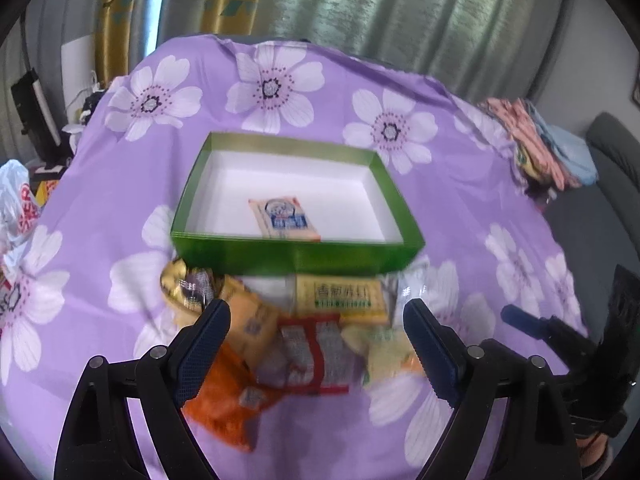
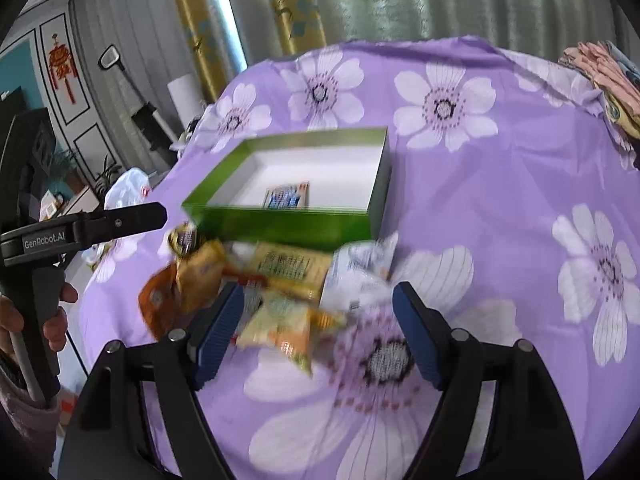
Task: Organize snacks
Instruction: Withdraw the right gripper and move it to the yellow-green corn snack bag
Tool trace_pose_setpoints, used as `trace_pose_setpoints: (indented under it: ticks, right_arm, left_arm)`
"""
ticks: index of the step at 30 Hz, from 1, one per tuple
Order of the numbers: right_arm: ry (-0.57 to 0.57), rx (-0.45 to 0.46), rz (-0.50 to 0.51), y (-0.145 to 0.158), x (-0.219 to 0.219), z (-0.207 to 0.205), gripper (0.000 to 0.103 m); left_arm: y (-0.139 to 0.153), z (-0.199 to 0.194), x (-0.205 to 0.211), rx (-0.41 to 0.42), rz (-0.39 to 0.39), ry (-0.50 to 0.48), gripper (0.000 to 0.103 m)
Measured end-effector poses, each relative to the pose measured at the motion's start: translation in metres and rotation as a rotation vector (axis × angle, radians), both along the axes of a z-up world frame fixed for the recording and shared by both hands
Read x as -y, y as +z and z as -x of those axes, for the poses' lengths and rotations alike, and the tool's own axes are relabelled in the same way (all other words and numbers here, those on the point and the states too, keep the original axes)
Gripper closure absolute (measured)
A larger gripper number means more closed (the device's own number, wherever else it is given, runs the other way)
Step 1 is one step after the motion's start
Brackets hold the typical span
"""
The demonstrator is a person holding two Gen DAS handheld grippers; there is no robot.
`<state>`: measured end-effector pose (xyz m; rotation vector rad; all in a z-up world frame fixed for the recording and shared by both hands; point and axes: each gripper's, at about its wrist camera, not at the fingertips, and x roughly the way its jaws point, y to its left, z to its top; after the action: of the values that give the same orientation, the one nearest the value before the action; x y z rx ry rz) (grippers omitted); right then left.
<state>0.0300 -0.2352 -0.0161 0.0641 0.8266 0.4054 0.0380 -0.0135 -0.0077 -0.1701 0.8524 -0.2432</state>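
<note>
A green box with a white inside stands on the purple flowered cloth, also in the right wrist view. One snack packet lies flat in it. A pile of snack packets lies in front of the box: a red one, a yellow one, an orange one, a pale yellow-green one. My left gripper is open and empty above the pile. My right gripper is open and empty, just right of the pile.
Folded cloths lie at the table's far right edge. A white plastic bag sits off the left edge. Curtains hang behind. The left gripper's body shows at the left of the right wrist view.
</note>
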Motion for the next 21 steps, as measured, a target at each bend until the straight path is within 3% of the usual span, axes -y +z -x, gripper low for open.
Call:
trace_pose_setpoints:
  ticks: [11,21]
  right_arm:
    - [0.050,-0.066,0.025,-0.029,-0.009,0.031,0.026]
    - [0.063,-0.080,0.010,-0.037,-0.011,0.034,0.026]
  left_arm:
    - [-0.025,0.032,0.025,-0.039,-0.058,-0.039,0.015]
    - [-0.029,0.040,0.047,0.002,-0.151,-0.068,0.015]
